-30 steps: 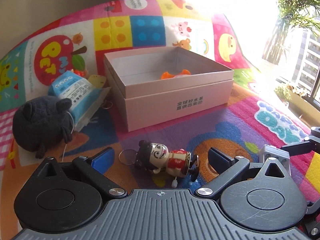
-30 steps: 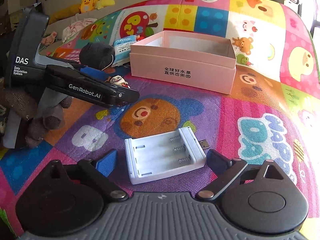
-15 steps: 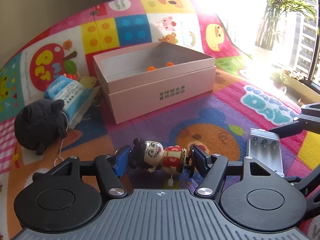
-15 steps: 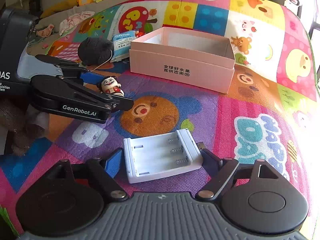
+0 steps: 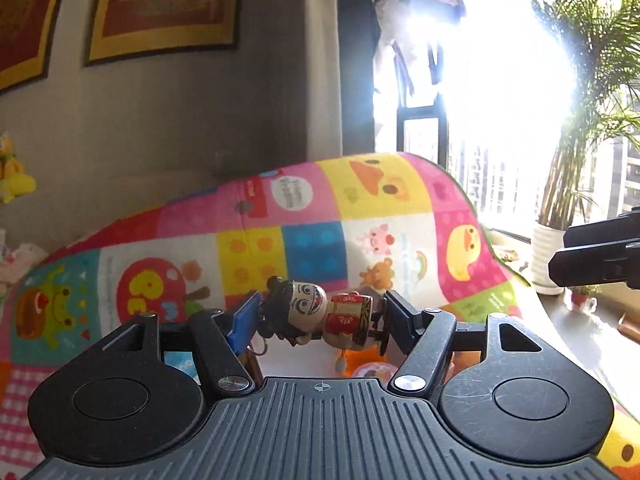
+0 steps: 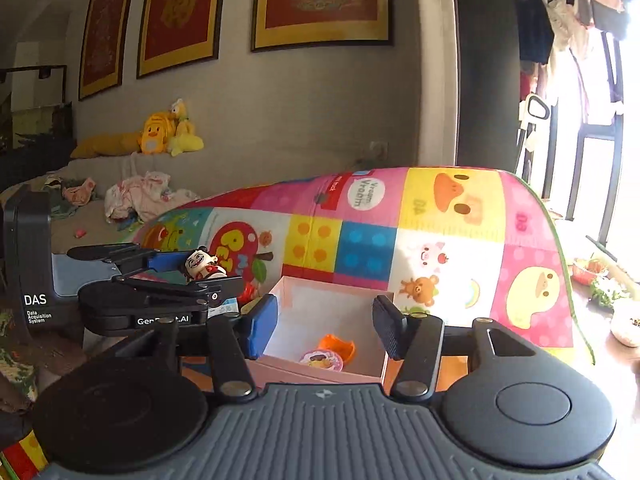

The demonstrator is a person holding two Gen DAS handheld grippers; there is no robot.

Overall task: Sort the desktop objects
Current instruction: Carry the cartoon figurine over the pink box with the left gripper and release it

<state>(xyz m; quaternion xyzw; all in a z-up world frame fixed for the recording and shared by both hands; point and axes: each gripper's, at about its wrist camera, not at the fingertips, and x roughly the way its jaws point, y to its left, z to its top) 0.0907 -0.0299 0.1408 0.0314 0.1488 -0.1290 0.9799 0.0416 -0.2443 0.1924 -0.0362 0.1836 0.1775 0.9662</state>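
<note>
Lifted figurine (image 5: 320, 314); left gripper (image 5: 320, 316) hides box.

My left gripper (image 5: 320, 314) is clamped on the doll figurine (image 5: 318, 312), blue pad at its black-haired head, black pad at its feet end. It lies sideways between my fingers, face outward, red-and-gold body toward the right finger. A small key ring (image 5: 262, 348) hangs below the head. Under the doll, an orange toy (image 5: 360, 362) and a pink-lidded round thing (image 5: 370, 372) show; what holds them is hidden. Beyond, the colourful play mat (image 5: 312, 236) runs to its far edge. Right gripper (image 5: 600, 250) pokes in at right, past the mat's right edge; its jaws are out of frame.
</note>
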